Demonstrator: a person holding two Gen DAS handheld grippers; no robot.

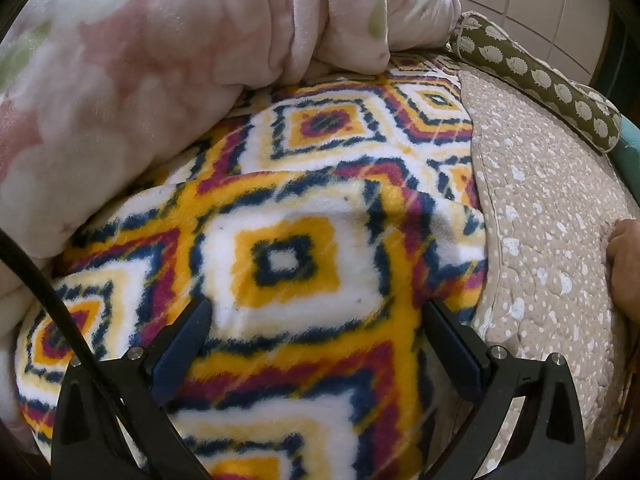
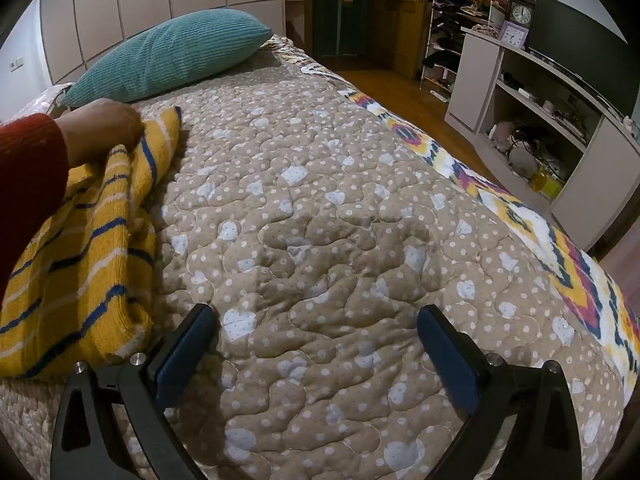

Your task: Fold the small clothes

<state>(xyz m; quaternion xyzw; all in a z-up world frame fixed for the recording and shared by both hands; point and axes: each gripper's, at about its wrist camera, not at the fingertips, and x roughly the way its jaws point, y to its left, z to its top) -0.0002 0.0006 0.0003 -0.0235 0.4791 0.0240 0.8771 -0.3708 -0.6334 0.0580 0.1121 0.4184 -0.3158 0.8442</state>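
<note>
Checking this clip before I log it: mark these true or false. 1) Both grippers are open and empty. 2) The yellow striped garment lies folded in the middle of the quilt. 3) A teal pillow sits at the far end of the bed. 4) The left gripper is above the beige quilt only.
1) True: the left gripper and right gripper both stand open, holding nothing.
2) False: the yellow striped garment lies bunched at the quilt's left edge, under a bare hand.
3) True: teal pillow.
4) False: it is above the patterned fleece blanket.
</note>
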